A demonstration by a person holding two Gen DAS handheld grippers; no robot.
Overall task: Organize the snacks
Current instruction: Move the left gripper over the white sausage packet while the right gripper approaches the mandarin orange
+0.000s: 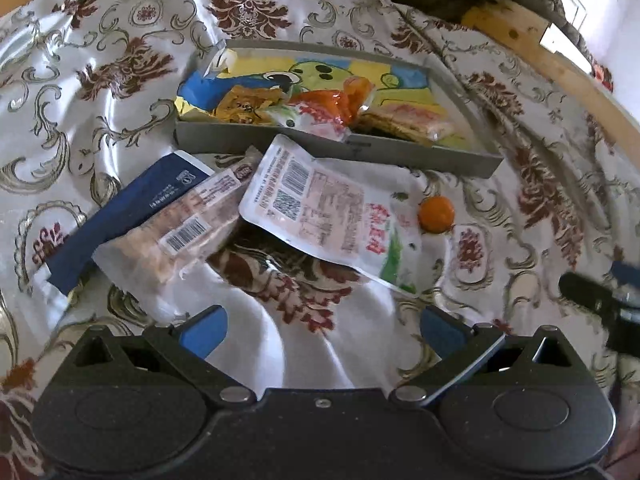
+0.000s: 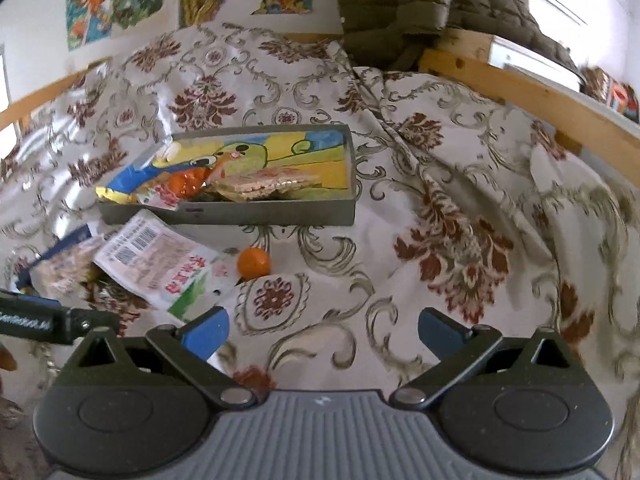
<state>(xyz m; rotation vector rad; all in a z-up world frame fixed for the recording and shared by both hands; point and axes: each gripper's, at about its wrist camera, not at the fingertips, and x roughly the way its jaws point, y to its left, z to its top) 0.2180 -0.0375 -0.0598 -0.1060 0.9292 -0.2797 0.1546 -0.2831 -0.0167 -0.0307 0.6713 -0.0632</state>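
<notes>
Snacks outside the tray number four: from left to right you have a dark blue packet (image 1: pixel 120 216), a clear pouch of pale biscuits (image 1: pixel 176 236) lying across it, a large white pouch (image 1: pixel 320 208) with barcodes and red lettering, and one small orange ball (image 1: pixel 436 214) just beside that pouch's right end. The white pouch's upper corner leans on the front wall of the grey tray (image 1: pixel 400 154).

Inside the tray you can count roughly four wrapped items, crowded towards its front: a yellow-brown packet (image 1: pixel 240 106), a white-and-red packet (image 1: pixel 316 118), an orange packet (image 1: pixel 344 98) and a clear pack of wafers (image 1: pixel 404 122); how they overlap is hard to read. The tray's floor shows a green cartoon picture.

Everything lies on a rumpled floral cloth (image 1: pixel 100 80), with a wooden rail (image 2: pixel 540 98) to the right and cartoon posters (image 2: pixel 116 0) on the wall behind.

Your left gripper (image 1: pixel 322 330) has its jaws spread wide and grips nothing; the loose snacks sit just ahead of it, the biscuit pouch near its left finger. Your right gripper (image 2: pixel 324 332) is likewise spread wide and empty, with the orange ball ahead and slightly left, and the white pouch's green end near its left finger (image 2: pixel 206 334).
</notes>
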